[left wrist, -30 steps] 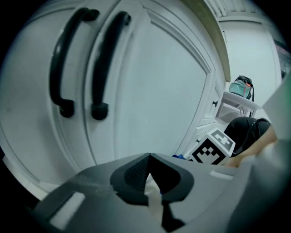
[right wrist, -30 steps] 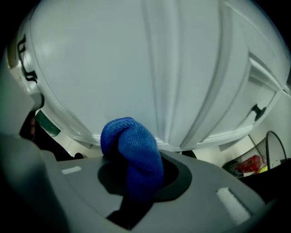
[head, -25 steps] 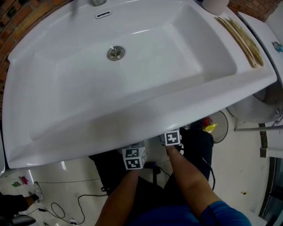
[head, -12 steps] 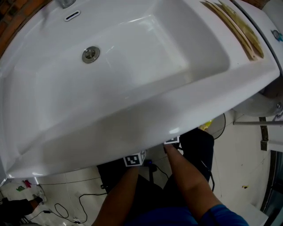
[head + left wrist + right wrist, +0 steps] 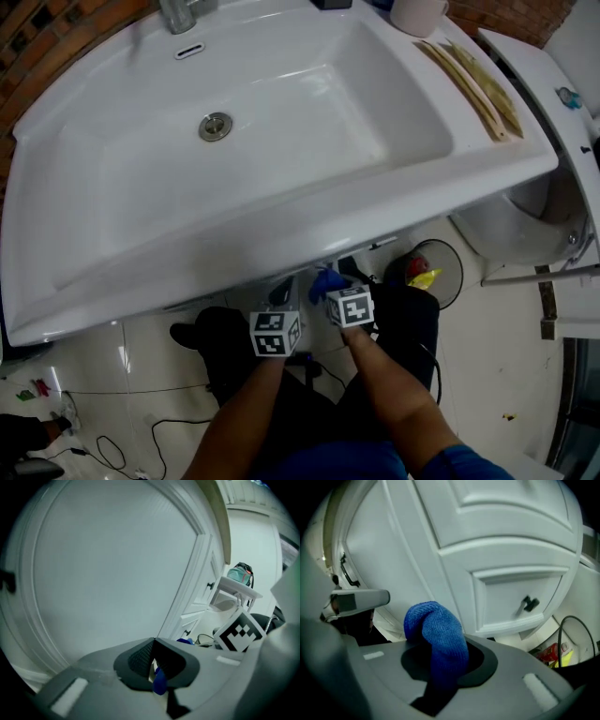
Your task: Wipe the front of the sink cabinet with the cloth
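Two claws are hovering just below the near rim of the white sink point(image 5: 112, 281), both facing the cabinet front. The left claw point(image 5: 153, 656) is sitting with its jaws drawn together. A small blue sliver is showing in their seam, and I cannot tell whether it is a corner of the cloth. This claw is pointing at a broad plain cabinet door point(image 5: 112, 564), close to it but not visibly touching.

Just to its right, the right claw point(image 5: 440, 660) is clamping a bunched blue microfibre cloth point(image 5: 436, 630). The cloth's rounded fold is sticking out past the jaws toward a panelled drawer front point(image 5: 511, 597) with a dark knob point(image 5: 529, 603). It is hanging near the panels, with a gap apparently between them.

By my reading the wipe is either just beginning or paused between strokes. No damp streaks are showing on the white panels, so nothing is marking any part as done, and the whole front appears left to wipe.

In the basin, the drain point(image 5: 216, 126) is lying left of centre and the tap base point(image 5: 178, 14) is standing at the far edge. Pale wooden strips point(image 5: 469, 70) are resting on the right rim. Below, glossy white floor tiles point(image 5: 84, 366) are carrying dark cables point(image 5: 159, 431) at the left. A brick wall point(image 5: 56, 37) is running along the far left.
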Demonstrator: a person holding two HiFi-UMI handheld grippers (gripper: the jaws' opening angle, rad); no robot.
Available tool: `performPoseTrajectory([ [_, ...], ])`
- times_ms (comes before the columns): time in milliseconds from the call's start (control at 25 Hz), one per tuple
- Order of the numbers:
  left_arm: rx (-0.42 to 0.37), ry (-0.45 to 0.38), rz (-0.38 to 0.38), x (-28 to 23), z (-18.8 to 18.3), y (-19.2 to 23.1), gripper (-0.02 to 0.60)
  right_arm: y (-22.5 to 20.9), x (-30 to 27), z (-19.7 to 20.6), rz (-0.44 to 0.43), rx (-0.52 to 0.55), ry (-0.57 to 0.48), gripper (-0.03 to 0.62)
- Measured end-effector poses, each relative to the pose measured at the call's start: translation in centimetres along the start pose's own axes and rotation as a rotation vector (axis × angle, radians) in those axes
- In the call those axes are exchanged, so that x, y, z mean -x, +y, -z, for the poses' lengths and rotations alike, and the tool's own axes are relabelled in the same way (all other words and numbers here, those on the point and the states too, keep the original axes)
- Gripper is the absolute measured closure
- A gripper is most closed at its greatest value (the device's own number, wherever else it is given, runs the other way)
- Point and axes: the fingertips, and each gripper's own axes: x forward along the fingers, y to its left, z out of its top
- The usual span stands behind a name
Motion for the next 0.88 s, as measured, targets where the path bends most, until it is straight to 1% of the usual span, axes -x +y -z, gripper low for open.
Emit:
performPoseTrajectory([
  [120, -0.077, -0.125, 0.029, 2.2, -4.5, -1.7, 0.581, 2.4, 4.1, -5.4, -0.03, 0.086, -0.183, 0.516],
  [200, -0.102, -0.201, 0.034, 4.3, -7.1, -2.6, 0.581, 4.4, 7.7, -8.2, -0.06, 0.117, -0.293, 0.517],
  [360, -0.144, -0.298, 0.039, 10.4, -11.6, -4.5, 0.581, 9.1, 17.3, -11.6, -0.13, 0.121, -0.474, 0.519],
  [480, -0.178, -0.38, 0.052, 16.7, -15.1, -6.5, 0.581, 12.1, 25.2, -14.2, -0.124, 0.172, -0.625, 0.519],
  [600, -0.191, -0.451, 0.031, 23.4, -16.8, -8.7, 0.581, 14.7, 32.4, -15.0, -0.106, 0.218, -0.759, 0.519],
  [680, -0.215, -0.484, -0.003, 27.4, -16.9, -10.3, 0.58, 16.4, 35.9, -14.7, -0.094, 0.259, -0.814, 0.517],
  [800, -0.283, -0.512, -0.07, 31.4, -16.7, -12.2, 0.581, 18.5, 39.3, -13.3, -0.074, 0.323, -0.867, 0.517],
  [880, -0.297, -0.506, -0.106, 32.5, -16.4, -12.8, 0.582, 19.3, 40.5, -11.9, -0.049, 0.361, -0.867, 0.517],
])
